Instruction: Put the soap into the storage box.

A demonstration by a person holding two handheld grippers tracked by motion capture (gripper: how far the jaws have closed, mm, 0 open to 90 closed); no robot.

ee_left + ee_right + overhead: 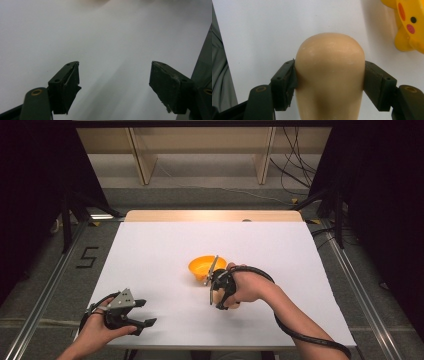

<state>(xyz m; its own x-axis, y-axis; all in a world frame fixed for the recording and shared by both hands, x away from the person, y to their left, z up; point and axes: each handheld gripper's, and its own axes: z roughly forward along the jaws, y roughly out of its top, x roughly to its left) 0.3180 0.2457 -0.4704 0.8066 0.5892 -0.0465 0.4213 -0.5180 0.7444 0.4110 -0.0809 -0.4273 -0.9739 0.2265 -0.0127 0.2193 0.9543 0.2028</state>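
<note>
Pale tan and smooth, a rounded object [329, 75] sits clamped between the two black jaws of the right tongs [329, 82], both pads pressed against its sides; its domed end points away from the camera in the right gripper view, over the white desk [262, 30]. In the high view the right tongs [216, 292] are seen a little right of the desk's middle, held in the person's right hand [247, 287], with the tan object partly hidden by the hand and hardly to be made out. Just beside them, on the far side, an orange bowl [206, 267] stands on the white surface. In the right gripper view the same bowl [408, 23] shows at the upper right corner as a yellow-orange shape with a red spot and a dark dot on it, apart from the tan object. The left tongs [131, 312] are near the desk's near left corner, well apart from the bowl. Their jaws stand wide apart with nothing between them, white desk beneath [115, 82].
</note>
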